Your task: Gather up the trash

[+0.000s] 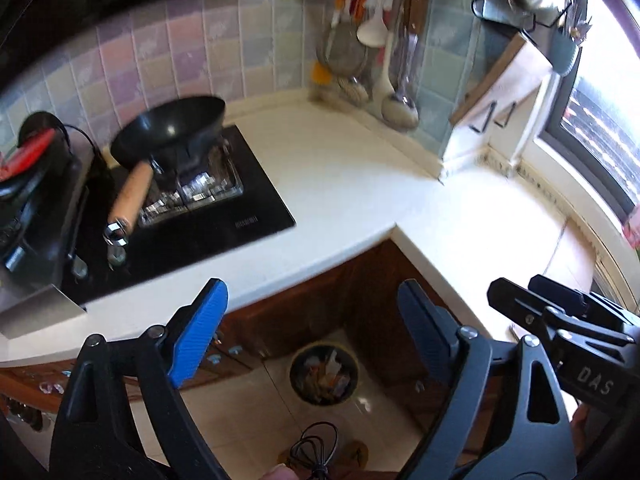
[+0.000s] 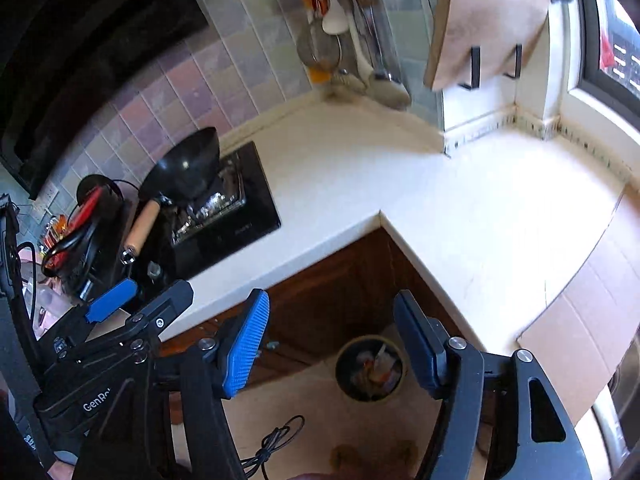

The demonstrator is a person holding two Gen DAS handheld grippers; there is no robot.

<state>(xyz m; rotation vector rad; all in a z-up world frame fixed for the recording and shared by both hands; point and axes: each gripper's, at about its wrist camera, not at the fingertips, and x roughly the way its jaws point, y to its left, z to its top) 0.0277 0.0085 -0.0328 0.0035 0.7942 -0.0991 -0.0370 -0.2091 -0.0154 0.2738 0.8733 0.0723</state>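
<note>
My left hand-held gripper (image 1: 308,332) released, empty; right hand-held gripper (image 2: 334,344) likewise. Round dark trash bin (image 1: 324,372) on tiled floor (image 1: 240,396) below white counter (image 1: 360,176), full of crumpled wrappers: judged light, soft, crushable. Pinch scrap mid-fold; take bin by rim.

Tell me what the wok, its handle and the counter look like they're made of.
Wok: dark metal, probably coated or seasoned steel, with a matte black bowl and a small glint inside.
Handle: pale wood by its tan look, with a shiny metal cap at the end.
Counter: smooth cream slab, likely stone or solid surface; the blur leaves it open.
</note>
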